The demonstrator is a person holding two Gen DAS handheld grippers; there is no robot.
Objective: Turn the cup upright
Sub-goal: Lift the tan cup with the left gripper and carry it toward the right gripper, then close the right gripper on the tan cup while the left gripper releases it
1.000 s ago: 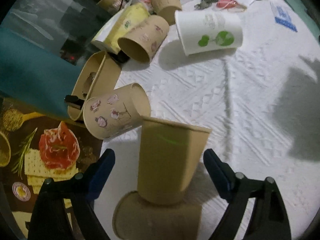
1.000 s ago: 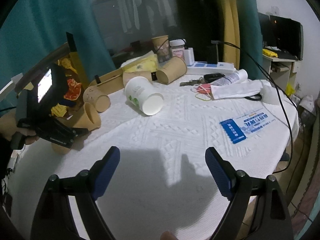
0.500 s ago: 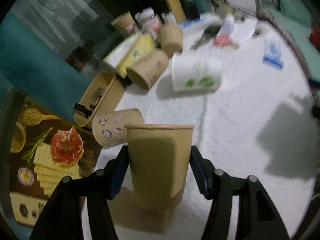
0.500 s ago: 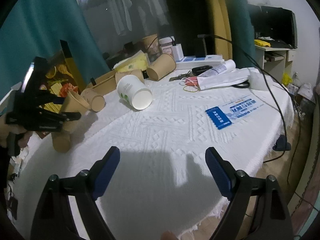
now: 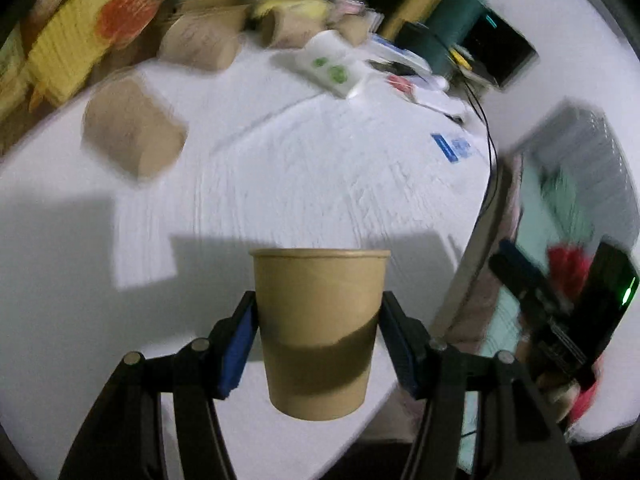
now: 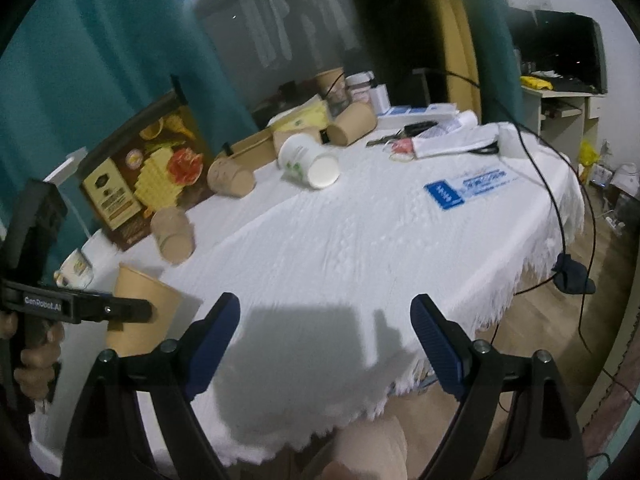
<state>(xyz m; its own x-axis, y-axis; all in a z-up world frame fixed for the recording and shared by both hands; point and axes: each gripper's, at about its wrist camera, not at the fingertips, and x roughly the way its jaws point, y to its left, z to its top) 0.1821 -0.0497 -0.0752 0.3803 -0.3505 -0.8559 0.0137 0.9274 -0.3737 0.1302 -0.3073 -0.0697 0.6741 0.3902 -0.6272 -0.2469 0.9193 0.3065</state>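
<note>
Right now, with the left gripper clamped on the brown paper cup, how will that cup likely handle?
The brown paper cup is probably light and thin-walled, so the left gripper could dent it. Its tapered side may slip downward. Set down tilted, it would likely tip and roll.

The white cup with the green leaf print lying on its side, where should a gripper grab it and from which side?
Grip the white cup across the middle of its side wall, coming from above with the fingers either side of it. It lies on the tablecloth, base toward the near table edge in the right wrist view, with bare cloth on its right side.

Matt paper cup [image 5: 320, 332], textured tablecloth [image 5: 320, 168]
</note>
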